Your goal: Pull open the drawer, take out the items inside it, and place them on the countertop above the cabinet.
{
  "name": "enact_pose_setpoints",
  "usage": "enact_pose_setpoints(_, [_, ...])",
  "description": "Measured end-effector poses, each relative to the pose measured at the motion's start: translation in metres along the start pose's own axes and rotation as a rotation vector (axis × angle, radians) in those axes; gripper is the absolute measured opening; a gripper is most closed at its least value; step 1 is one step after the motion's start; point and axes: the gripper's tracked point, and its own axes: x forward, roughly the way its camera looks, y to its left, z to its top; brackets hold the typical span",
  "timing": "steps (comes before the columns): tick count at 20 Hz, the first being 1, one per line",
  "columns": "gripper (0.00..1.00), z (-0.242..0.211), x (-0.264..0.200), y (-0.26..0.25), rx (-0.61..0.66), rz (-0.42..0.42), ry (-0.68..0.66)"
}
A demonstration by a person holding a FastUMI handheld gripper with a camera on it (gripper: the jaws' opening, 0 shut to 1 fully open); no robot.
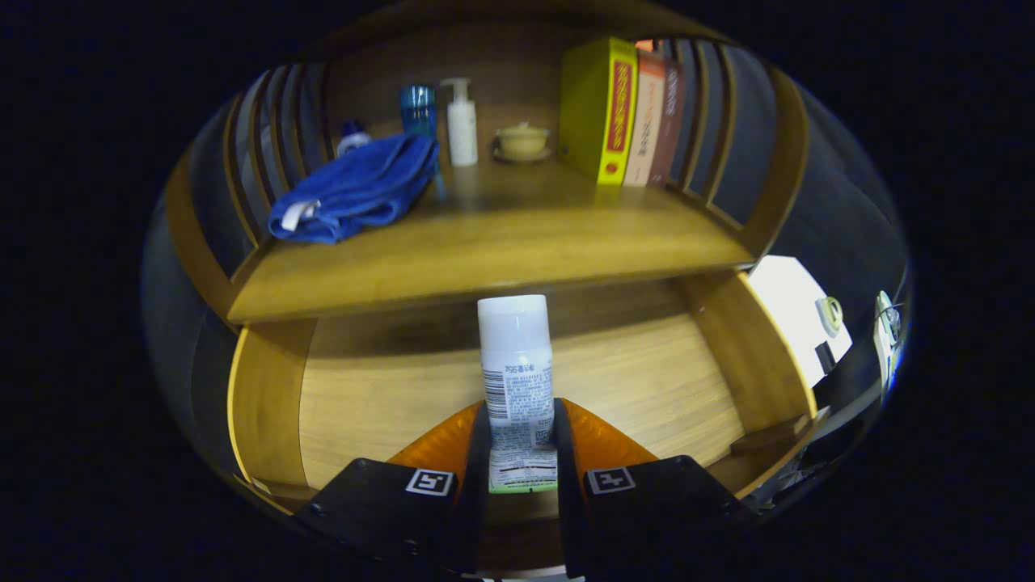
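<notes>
The gripper grips a white bottle, its two fingers pressing on the bottle's lower sides, one to the left and one to the right. The bottle stands roughly upright between them, its smooth white cap end pointing up and away and its printed label facing the camera. The bottle's cap end reaches up to just below the front edge of the countertop.

Behind and below the bottle lies the open drawer, a pale wooden box with a bare floor and raised side walls to the left and right of the bottle. Whether the bottle's base touches the drawer floor or hangs above it cannot be told, since the fingers hide that part.

Above the bottle, the wooden countertop stretches across, with slatted wooden rails curving up at both of its ends. Up and to the left of the bottle, a folded blue towel lies on the countertop. Behind the towel stands a small dark-capped jar and a blue cup. Almost straight above the bottle, at the back of the countertop, stands a white pump bottle, and just to its right a small tan lidded bowl. Further right of the bottle's line, three books stand upright side by side, the nearest one yellow.
</notes>
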Motion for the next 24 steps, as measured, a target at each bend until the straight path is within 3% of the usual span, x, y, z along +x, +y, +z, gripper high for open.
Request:
enact_pose_setpoints(6, [0.46, 0.058, -0.089, -0.017, 0.027, -0.008, -0.321])
enact_pose_setpoints(11, [0.46, 0.119, -0.096, -0.036, 0.088, 0.006, -0.423])
enact_pose_setpoints(17, [0.46, 0.188, -0.053, -0.025, 0.029, 0.049, -0.428])
enact_pose_setpoints(21, [0.46, 0.191, 0.010, 0.002, -0.065, 0.103, -0.279])
enact_pose_setpoints(24, [0.46, 0.185, 0.052, 0.021, -0.053, 0.170, -0.204])
